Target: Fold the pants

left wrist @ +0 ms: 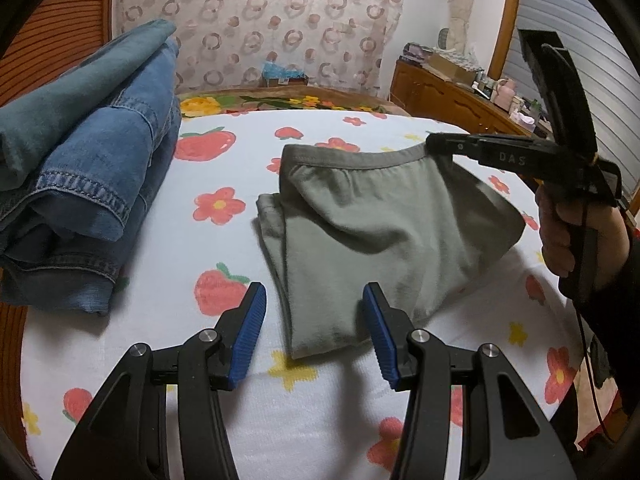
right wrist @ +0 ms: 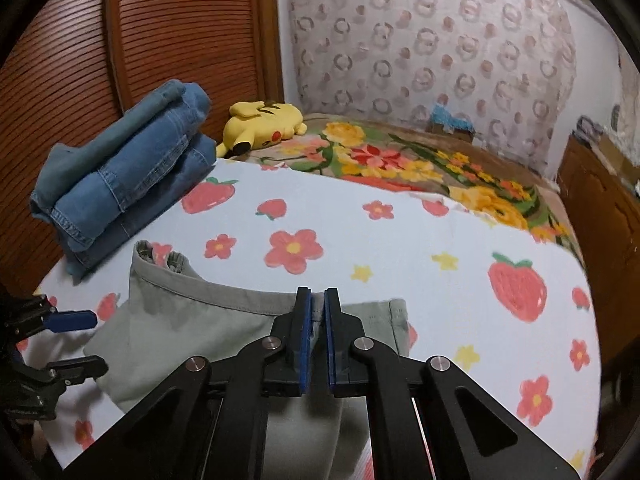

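Note:
Grey-green pants (left wrist: 368, 224) lie partly folded on the flowered sheet (left wrist: 224, 248). My right gripper (right wrist: 318, 300) is shut on the waistband of the pants (right wrist: 208, 320) and lifts that edge off the bed; it shows at the right in the left wrist view (left wrist: 434, 144). My left gripper (left wrist: 314, 300) is open and empty, just above the near lower edge of the pants. In the right wrist view it shows at the far left (right wrist: 82, 340), open beside the pants.
A stack of folded blue jeans (left wrist: 80, 176) sits at the left of the bed, also in the right wrist view (right wrist: 124, 176). A yellow plush toy (right wrist: 262, 122) lies behind it. A wooden dresser (left wrist: 452, 96) stands at the right.

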